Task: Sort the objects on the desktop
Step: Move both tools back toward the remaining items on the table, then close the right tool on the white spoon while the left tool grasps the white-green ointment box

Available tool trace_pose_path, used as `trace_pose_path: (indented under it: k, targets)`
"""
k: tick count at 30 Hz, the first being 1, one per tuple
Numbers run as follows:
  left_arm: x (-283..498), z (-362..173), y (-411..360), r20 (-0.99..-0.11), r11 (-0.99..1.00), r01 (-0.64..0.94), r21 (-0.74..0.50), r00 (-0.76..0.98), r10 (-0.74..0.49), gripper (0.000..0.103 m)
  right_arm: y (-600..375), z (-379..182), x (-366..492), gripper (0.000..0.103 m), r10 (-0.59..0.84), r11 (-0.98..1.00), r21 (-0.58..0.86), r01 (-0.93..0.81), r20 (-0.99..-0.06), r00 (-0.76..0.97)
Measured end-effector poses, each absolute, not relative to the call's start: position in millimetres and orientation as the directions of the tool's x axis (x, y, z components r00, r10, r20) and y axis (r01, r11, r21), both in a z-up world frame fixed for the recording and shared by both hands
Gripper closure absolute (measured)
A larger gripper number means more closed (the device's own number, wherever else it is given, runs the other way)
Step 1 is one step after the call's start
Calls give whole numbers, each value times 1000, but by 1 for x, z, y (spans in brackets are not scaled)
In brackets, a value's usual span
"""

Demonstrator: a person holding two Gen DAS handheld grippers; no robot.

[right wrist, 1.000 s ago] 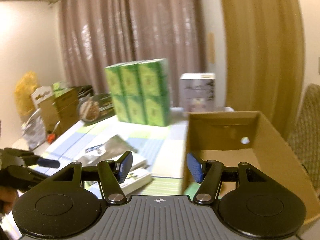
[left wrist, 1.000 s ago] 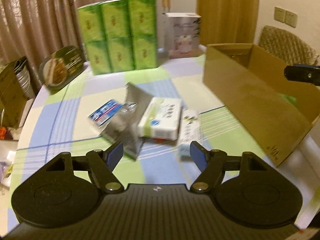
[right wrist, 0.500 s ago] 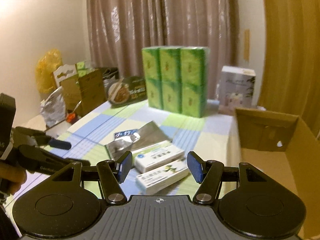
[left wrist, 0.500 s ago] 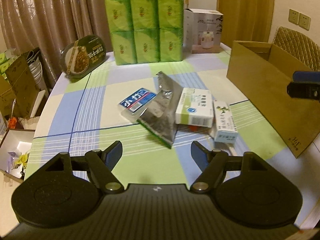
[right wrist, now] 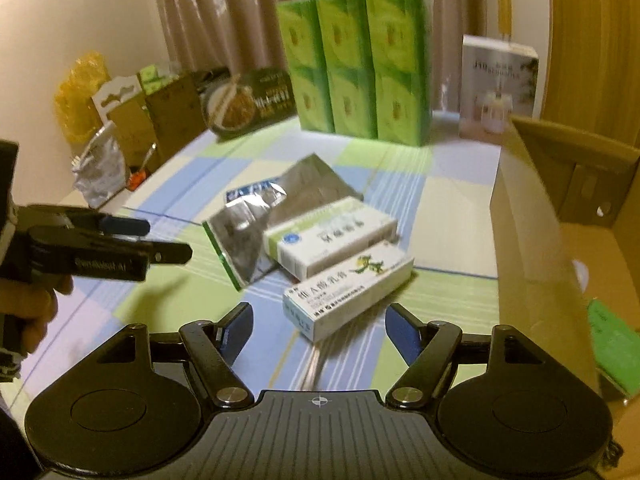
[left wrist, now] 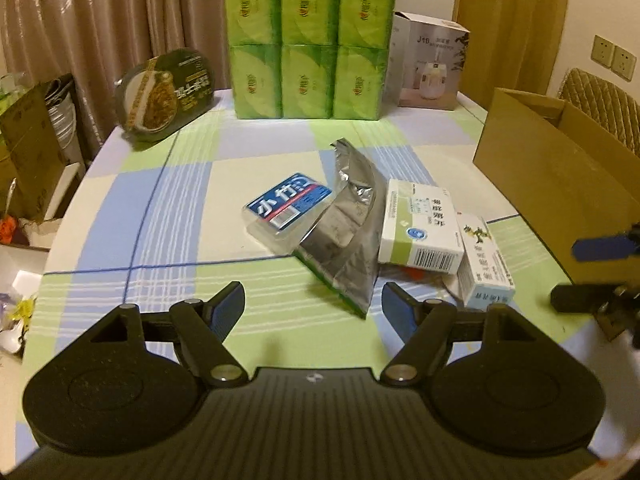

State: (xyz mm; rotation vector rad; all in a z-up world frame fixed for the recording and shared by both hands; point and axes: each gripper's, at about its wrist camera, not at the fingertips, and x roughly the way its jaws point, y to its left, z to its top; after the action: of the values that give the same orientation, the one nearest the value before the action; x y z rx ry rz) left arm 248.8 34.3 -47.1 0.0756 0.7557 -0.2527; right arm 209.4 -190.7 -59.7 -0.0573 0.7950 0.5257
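Two empty grippers, left gripper and right gripper, hover spread wide near the foil pouch, left of the cardboard box

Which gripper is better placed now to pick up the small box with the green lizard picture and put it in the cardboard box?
Probably the right gripper: open, the lizard box lies just ahead, the cardboard box on its right.
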Motion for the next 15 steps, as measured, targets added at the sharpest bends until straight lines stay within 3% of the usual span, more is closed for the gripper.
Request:
trace_pose_path:
  k: [6,15]
  targets:
    - [259,-53,21,-703,955,295,-16,676,-221,31,-182,-82,220,32,406,869,144,-474,-754,516]
    - [264,-58,-6,-710,916,387,-106,616,-342,31,-177,-101,231,32,395,860,146,-489,-797,458]
